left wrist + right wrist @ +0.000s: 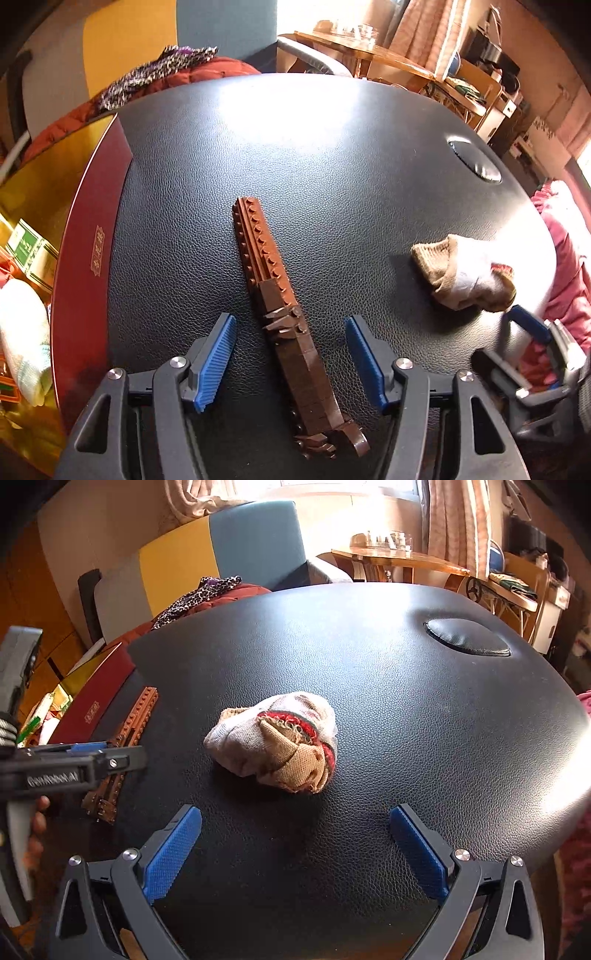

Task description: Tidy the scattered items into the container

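Left gripper [290,360]: my fingers [216,360] stand spread wide, blue ribbed pads facing inward, gripping nothing. Between them lies the brown brick-built piece [275,291], long and studded, flat on the black leather surface [332,166]; its near end runs down between the fingers and its far end points toward the surface's middle. I cannot tell whether either pad touches it.

Right gripper [295,853]: my fingers [171,853] likewise spread apart, holding nothing. The balled sock [273,740], grey, tan and red, sits on the surface just beyond the fingertips, apart from both pads, near the surface's middle.

Container: red box [88,266] with gold lining, at the surface's left edge. Inside I see a green-and-white carton [27,251] and a pale rolled cloth [22,339]; other contents too blurred to name. Gold characters on the box's red side, unreadable.

Writing: "GenRobot.AI" on the left gripper's body, read from the right wrist view.
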`<state>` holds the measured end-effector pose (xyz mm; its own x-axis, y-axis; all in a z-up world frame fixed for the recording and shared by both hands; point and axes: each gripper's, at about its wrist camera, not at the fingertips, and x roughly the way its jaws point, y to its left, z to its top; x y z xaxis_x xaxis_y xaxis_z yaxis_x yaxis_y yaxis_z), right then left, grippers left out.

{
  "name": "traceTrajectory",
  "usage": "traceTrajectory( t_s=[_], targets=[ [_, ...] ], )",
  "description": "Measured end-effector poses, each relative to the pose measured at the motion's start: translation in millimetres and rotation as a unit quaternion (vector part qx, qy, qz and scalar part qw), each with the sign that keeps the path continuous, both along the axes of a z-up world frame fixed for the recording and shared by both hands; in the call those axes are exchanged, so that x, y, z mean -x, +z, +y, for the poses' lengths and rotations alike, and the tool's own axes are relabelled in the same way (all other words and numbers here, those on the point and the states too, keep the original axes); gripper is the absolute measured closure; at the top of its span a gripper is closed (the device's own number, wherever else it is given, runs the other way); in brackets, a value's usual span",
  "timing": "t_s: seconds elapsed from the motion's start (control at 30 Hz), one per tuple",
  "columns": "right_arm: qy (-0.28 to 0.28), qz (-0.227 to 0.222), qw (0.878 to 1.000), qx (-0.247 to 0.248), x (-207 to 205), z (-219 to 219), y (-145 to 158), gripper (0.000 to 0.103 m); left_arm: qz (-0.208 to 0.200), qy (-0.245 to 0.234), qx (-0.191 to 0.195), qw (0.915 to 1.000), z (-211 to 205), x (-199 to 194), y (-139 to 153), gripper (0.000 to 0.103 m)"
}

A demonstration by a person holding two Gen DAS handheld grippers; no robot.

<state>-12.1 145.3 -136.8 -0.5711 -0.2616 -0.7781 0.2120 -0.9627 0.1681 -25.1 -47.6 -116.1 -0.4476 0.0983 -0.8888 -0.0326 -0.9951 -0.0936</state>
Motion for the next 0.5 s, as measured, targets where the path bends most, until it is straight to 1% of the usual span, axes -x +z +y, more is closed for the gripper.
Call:
traceTrajectory(
  t_s=[0.03,0.1,0.17,0.2,0.27,0.4,0.5],
  targets=[
    [-0.002,-0.003,1.000,0.006,1.4,2.4,2.4,0.002,0.003,0.001,0.001,1.0000,-2.2,-4.6,-0.2,0.040],
    [-0.014,0.007,1.000,0.018,4.9,9.2,11.5,0.002,0.006,0.003,-0.006,1.0000,-2.8,-4.9,-0.9,0.040],
    [-0.006,0.017,1.000,0.021,10.4,9.9,20.0,0.001,0.007,0.006,-0.017,0.9998,-0.7,-1.0,-3.5,0.039],
    [0.004,0.019,1.000,0.021,14.2,7.6,23.4,0.001,0.008,0.007,-0.023,0.9997,2.3,2.0,-5.8,0.038],
    [0.023,0.024,0.999,0.017,21.9,0.8,28.9,0.001,0.010,0.006,-0.038,0.9992,5.2,6.4,-9.5,0.032],
    [0.061,0.025,0.998,0.005,38.2,-14.9,32.0,0.001,0.011,0.001,-0.041,0.9991,7.8,7.1,-11.4,0.030],
    [0.084,0.012,0.996,-0.010,48.8,-22.7,27.8,0.001,0.012,-0.002,-0.042,0.9991,6.7,7.5,-11.7,0.029]
  ],
)
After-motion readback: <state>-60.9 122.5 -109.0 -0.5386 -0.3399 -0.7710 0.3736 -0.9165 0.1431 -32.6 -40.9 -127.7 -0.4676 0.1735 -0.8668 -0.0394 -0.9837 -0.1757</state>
